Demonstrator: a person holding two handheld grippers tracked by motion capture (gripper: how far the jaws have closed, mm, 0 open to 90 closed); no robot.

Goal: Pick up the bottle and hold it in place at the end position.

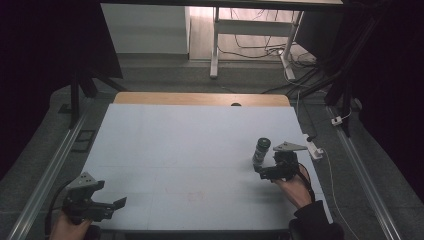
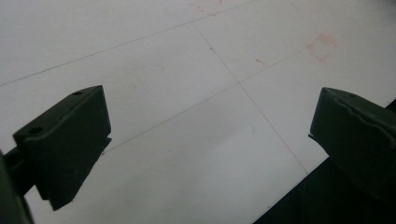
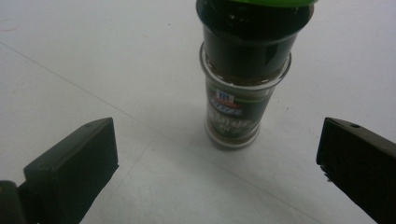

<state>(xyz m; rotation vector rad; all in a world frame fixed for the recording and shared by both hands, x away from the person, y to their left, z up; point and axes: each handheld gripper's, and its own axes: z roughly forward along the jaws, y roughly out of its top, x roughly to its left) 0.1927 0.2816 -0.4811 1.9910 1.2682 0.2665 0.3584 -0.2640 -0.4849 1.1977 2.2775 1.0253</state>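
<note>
dim room all round, cables and a desk frame on the floor beyond, and the big pale tabletop [image 1: 190,145] takes the middle of the high view, bare but for faint seams and a few reddish marks. down at its near left corner the left gripper [image 1: 107,204] waits low at the edge, jaws spread wide over blank surface with nothing between them, parked out of the way by the look of it. over on the right the right gripper [image 1: 262,172] sits just short of the spice jar [image 3: 240,88], jaws wide apart, one on each side of the line to it, so i'd judge it's lined up for a grab around the body. the jar stands on the right half of the tabletop, touching neither jaw. it's upright on its base, long axis vertical, dark cap with a green top pointing up, label facing the right gripper.
</note>
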